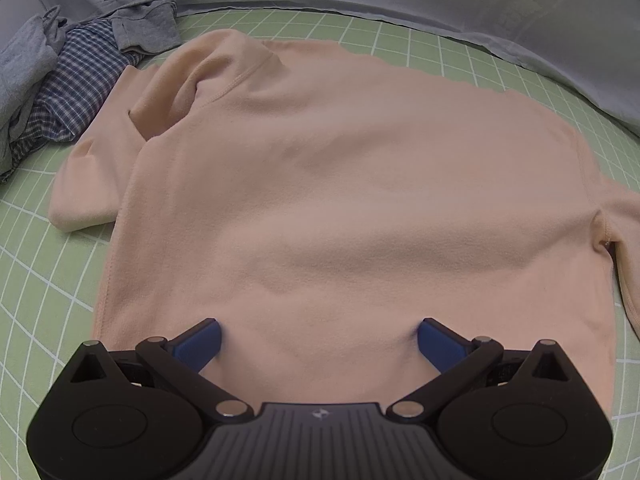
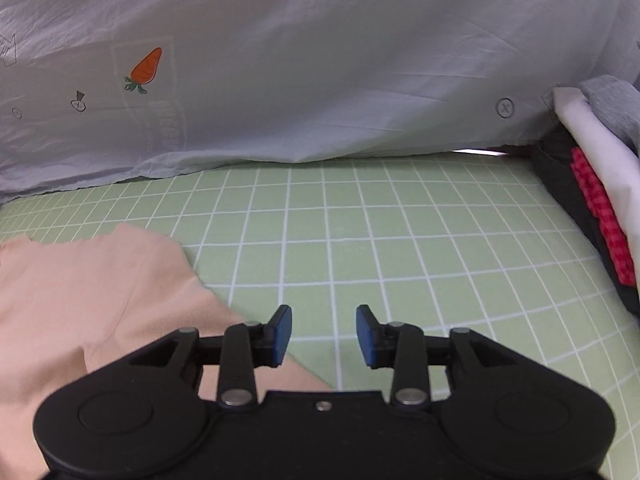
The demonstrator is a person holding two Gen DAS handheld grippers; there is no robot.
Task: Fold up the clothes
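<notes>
Off to the far left of the left gripper (image 1: 318, 340) lies a heap of other clothes, a blue checked shirt (image 1: 76, 92) among grey garments (image 1: 24, 64), touching the peach sweatshirt (image 1: 340, 200) at its upper left sleeve. That sweatshirt is the garment in hand: it lies spread on the green gridded mat (image 1: 36, 280) directly ahead of the left claw, its body running away from the fingers toward the neckline at the far end, one sleeve (image 1: 88, 184) doubled back beside the body on the left, the other sleeve trailing off to the right. The fabric looks soft and fleecy, fairly flat, with shallow ripples across the middle. The left claw is spread wide, its blue pads (image 1: 200, 344) resting on or just above the near hem with cloth between them, pinching nothing. To the right, the right gripper (image 2: 324, 334) hovers over bare mat with its jaws apart and nothing between them; the sweatshirt's right sleeve lies to its left and runs under its left finger. Beyond both claws hangs a pale blue sheet with a carrot print (image 2: 146, 66), and at the far right sits a stack of clothes (image 2: 592, 184). The left hand is plainly nearer the body; a fold would likely need the right claw to shift left.
</notes>
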